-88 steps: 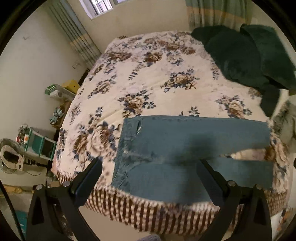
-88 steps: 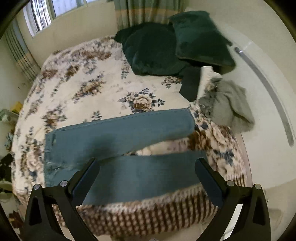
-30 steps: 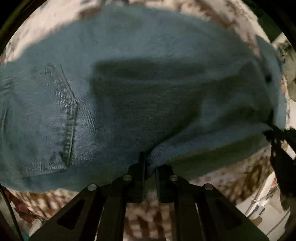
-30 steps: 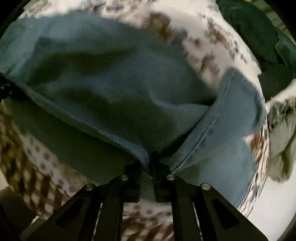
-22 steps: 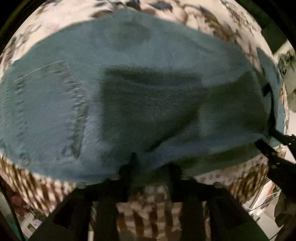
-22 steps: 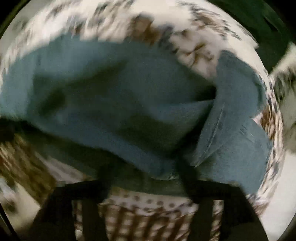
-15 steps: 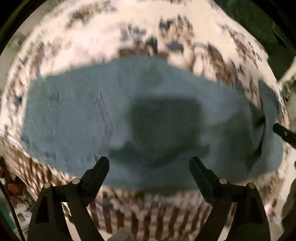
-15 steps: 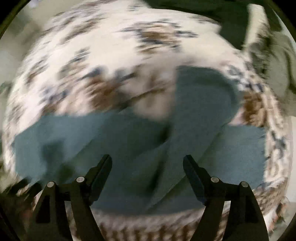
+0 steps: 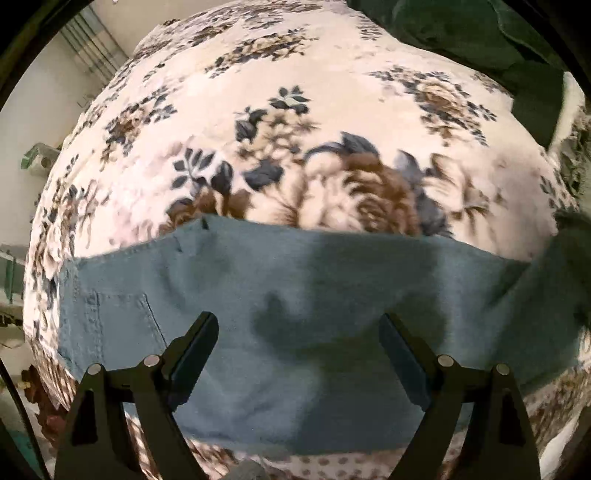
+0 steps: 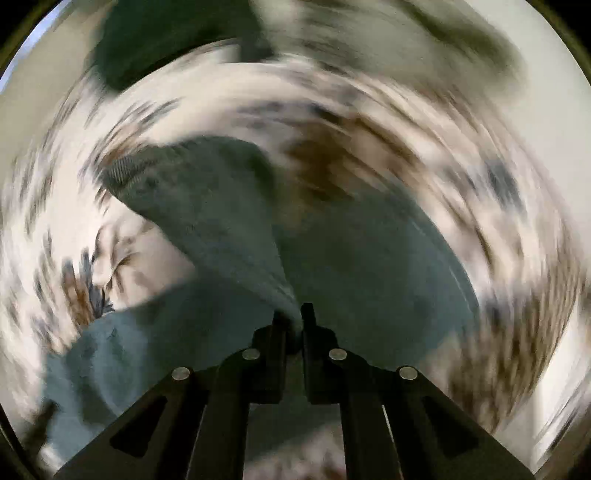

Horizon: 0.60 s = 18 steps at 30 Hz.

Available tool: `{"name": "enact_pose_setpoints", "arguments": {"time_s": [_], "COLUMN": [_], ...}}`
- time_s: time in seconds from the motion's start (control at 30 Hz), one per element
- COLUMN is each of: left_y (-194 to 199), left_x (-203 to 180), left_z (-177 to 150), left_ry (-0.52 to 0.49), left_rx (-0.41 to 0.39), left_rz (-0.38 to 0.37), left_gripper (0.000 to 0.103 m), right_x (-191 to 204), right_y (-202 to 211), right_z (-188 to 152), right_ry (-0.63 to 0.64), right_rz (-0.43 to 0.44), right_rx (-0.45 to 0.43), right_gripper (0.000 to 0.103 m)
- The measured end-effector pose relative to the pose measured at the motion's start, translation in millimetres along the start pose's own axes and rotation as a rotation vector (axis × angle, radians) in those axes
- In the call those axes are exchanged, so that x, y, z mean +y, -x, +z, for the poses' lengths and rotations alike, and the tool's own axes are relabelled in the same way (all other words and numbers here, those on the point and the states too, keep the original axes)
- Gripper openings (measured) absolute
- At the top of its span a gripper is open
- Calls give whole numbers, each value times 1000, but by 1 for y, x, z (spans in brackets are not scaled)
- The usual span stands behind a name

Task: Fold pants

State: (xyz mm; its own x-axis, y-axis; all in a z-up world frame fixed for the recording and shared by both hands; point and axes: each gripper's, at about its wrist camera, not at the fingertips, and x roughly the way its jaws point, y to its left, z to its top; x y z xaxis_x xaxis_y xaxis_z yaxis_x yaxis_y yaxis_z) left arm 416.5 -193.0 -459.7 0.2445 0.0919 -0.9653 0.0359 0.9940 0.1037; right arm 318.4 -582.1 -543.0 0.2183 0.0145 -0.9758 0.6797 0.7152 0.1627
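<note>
The blue jeans (image 9: 303,314) lie across the near edge of the floral bed, one leg folded over the other, back pocket at the left. My left gripper (image 9: 297,332) is open and empty just above the jeans. In the blurred right wrist view my right gripper (image 10: 293,314) is shut on a fold of the jeans' leg end (image 10: 229,221) and holds it lifted off the rest of the jeans (image 10: 369,277).
The floral blanket (image 9: 295,129) covers the bed beyond the jeans. Dark green pillows (image 9: 461,29) lie at the far right. Shelves and clutter (image 9: 33,158) stand beside the bed at the left.
Both grippers let go of the folded leg and opened. The left has pulled back and stays open. The right has swung over fast and shut again on the leg end.
</note>
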Motion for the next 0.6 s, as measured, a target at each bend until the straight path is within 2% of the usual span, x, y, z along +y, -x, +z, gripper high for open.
{"name": "enact_pose_setpoints", "arguments": {"time_s": [0.07,0.13,0.2,0.23,0.27,0.3,0.33,0.4,0.43,0.47,0.5,0.6], "left_y": [-5,-14,-20,-22,-26,-29,-31,-33,-33,-33,-33,-31], "left_x": [-8,-17,-25,-28,-31,-33,-34,-39,-40,-41,-42,-45], "left_z": [-10,-17,-23,-26,-28,-30,-33,-36,-37,-39,-40,-46], "left_ry": [3,-2,2,0,-3,-4,-3,-5,-5,-2,0,-6], "left_rx": [29,57,84,89,97,105,107,113,115,116,119,121], "left_rz": [-25,-25,-36,-39,-36,-32,-34,-34,-34,-38,-41,-55], "left_gripper": [89,89,89,89,89,89,89,89,89,89,89,89], "right_x": [-49,-79,-99,-105,-110,-113,-113,-115,-118,-115,-128,-130], "right_y": [-14,-27,-28,-25,-24,-25,-28,-38,-40,-36,-27,4], "right_z": [-18,-29,-32,-29,-29,-25,-18,-1,4,7,8,8], "right_ry": [-179,-295,-365,-391,-401,-407,-418,-440,-434,-423,-412,-351], "right_rz": [99,176,258,293,305,311,295,324,311,302,279,238], "right_rx": [123,182,156,120,93,77,73,77,74,31,-8,-98], "right_gripper": [11,21,25,32,35,43,45,45,43,33,5,4]}}
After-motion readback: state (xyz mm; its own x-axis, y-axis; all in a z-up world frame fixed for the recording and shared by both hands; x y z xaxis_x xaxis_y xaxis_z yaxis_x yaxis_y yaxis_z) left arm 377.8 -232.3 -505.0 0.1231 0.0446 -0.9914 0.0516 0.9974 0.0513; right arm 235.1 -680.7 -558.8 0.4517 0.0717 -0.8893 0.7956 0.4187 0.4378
